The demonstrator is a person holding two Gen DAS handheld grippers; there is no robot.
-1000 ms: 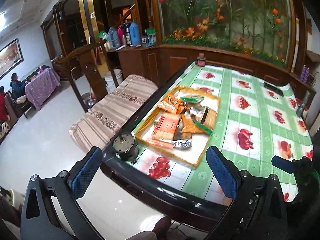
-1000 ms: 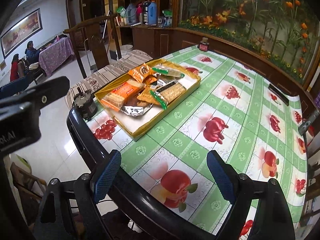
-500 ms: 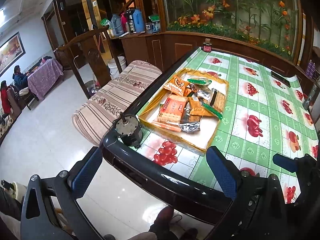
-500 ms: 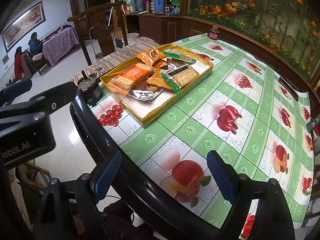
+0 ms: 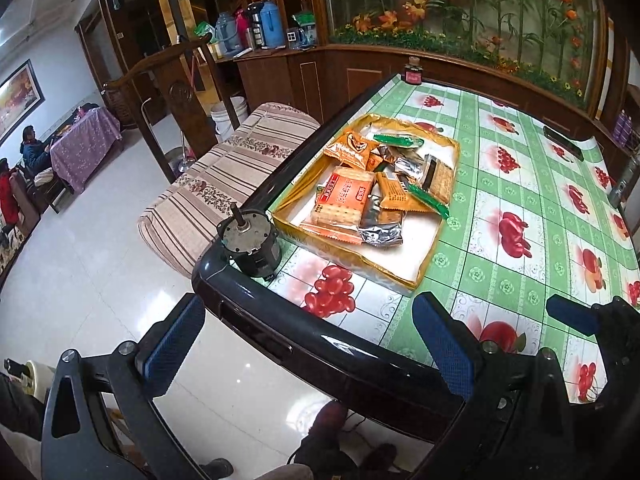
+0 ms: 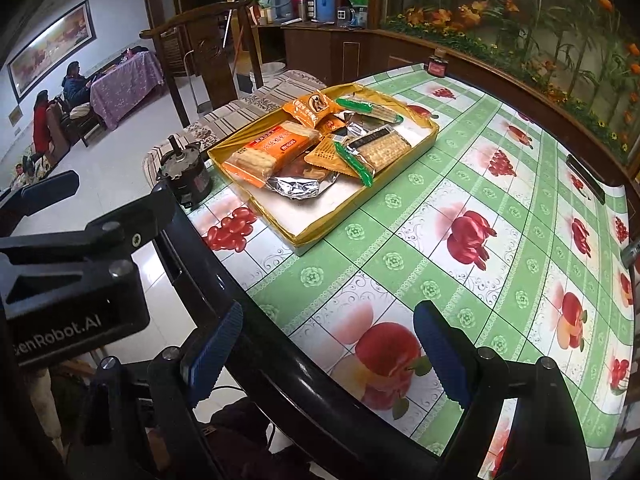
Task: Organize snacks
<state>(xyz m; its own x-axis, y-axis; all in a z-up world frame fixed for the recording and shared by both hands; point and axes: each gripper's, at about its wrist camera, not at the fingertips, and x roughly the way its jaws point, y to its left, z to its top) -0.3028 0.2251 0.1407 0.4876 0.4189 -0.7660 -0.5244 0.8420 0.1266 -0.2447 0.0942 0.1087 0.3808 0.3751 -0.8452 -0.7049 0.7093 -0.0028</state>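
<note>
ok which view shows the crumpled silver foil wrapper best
The right wrist view: the silver foil wrapper lies nearer and spread wide at the yellow tray's front. The left wrist view shows it smaller, farther off.

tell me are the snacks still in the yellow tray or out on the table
In the tray. Every snack packet lies piled inside the yellow tray; the green fruit-print tablecloth around it carries no packets.

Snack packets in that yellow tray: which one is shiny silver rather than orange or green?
The crumpled foil packet, at the pile's near edge beside the big orange cracker pack; the rest are printed wrappers.
</note>
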